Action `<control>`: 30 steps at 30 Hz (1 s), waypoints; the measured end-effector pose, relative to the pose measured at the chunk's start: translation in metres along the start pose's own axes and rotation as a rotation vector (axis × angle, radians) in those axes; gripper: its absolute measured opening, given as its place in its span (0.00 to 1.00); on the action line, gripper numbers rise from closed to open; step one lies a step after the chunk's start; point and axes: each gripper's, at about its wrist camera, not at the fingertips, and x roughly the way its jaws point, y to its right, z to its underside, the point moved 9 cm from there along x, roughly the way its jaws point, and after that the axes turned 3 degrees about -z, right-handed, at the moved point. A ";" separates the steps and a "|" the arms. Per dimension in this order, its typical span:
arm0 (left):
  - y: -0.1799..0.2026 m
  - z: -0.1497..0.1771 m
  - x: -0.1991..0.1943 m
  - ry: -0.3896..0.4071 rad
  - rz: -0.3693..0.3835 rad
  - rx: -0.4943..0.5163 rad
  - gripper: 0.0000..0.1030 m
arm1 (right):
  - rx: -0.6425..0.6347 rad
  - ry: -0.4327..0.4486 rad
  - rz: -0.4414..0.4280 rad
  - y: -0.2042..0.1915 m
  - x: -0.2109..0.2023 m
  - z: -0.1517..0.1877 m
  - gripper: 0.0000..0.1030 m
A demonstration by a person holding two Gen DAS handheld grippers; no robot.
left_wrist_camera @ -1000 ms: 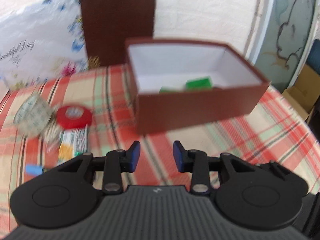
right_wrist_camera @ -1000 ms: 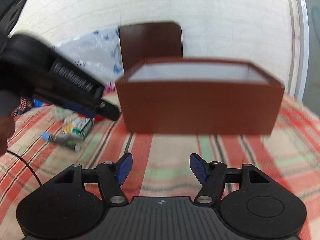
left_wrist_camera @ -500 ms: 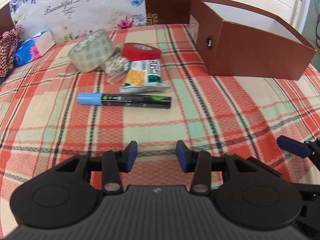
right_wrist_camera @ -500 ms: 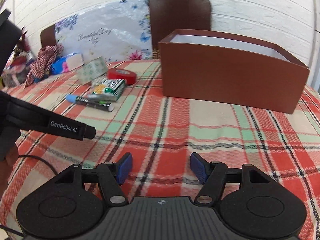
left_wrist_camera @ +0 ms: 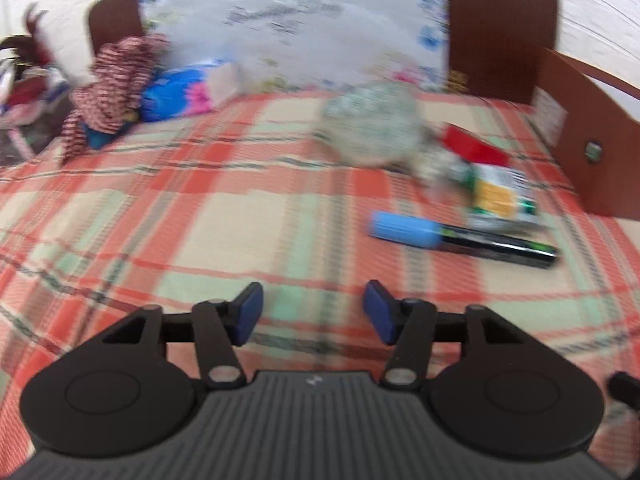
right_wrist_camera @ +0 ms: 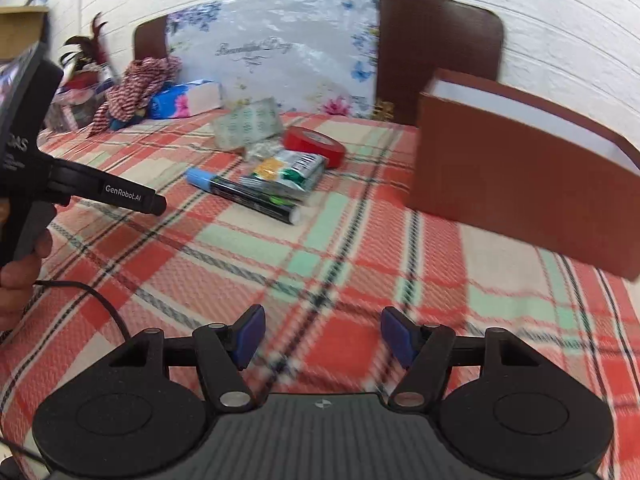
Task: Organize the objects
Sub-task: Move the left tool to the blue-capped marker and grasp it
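A black marker with a blue cap [left_wrist_camera: 460,238] [right_wrist_camera: 244,194] lies on the plaid cloth. Behind it are a snack packet [left_wrist_camera: 500,200] [right_wrist_camera: 288,174], a red tape roll [left_wrist_camera: 472,146] [right_wrist_camera: 316,146] and a patterned tape roll [left_wrist_camera: 372,124] [right_wrist_camera: 246,126]. The brown box [left_wrist_camera: 592,140] [right_wrist_camera: 516,176] stands to the right. My left gripper [left_wrist_camera: 312,312] hovers over the cloth, left of and nearer than the marker; its jaws are opening with nothing between them. My right gripper [right_wrist_camera: 322,336] is open and empty, nearer than the box. The left gripper's body [right_wrist_camera: 100,192], held by a hand, shows in the right wrist view.
A blue tissue pack [left_wrist_camera: 188,92] [right_wrist_camera: 186,100] and a striped cloth [left_wrist_camera: 116,80] [right_wrist_camera: 138,84] lie at the far left. A floral bag [right_wrist_camera: 276,52] leans on a brown headboard [right_wrist_camera: 440,56]. A cable [right_wrist_camera: 100,304] trails at the near left.
The left gripper swung left from the box toward the loose items and its jaws widened. The right gripper also turned left, so the box slid to the right of its view.
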 end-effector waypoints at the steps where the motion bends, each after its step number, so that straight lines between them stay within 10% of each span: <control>1: -0.011 0.003 0.004 0.051 -0.008 -0.005 0.76 | -0.020 0.010 -0.013 -0.005 0.006 -0.006 0.61; 4: -0.034 0.002 0.008 0.078 0.084 -0.148 0.74 | -0.069 0.038 -0.028 -0.016 0.030 -0.026 0.60; 8: -0.024 0.002 0.011 0.080 0.064 -0.099 0.76 | -0.126 0.065 -0.031 -0.022 0.066 -0.057 0.59; 13: -0.024 0.004 0.010 0.079 0.081 -0.117 0.77 | -0.140 0.026 -0.110 -0.034 0.080 -0.058 0.21; 18: -0.024 0.004 0.011 0.078 0.082 -0.117 0.78 | -0.142 0.029 -0.135 -0.044 0.049 -0.034 0.16; 27: -0.017 0.003 0.007 0.024 0.045 -0.077 0.78 | 0.100 -0.020 -0.236 -0.034 0.001 -0.001 0.16; 30: 0.000 0.000 -0.015 -0.097 0.199 -0.189 0.78 | 0.287 -0.058 -0.340 -0.024 0.000 0.002 0.15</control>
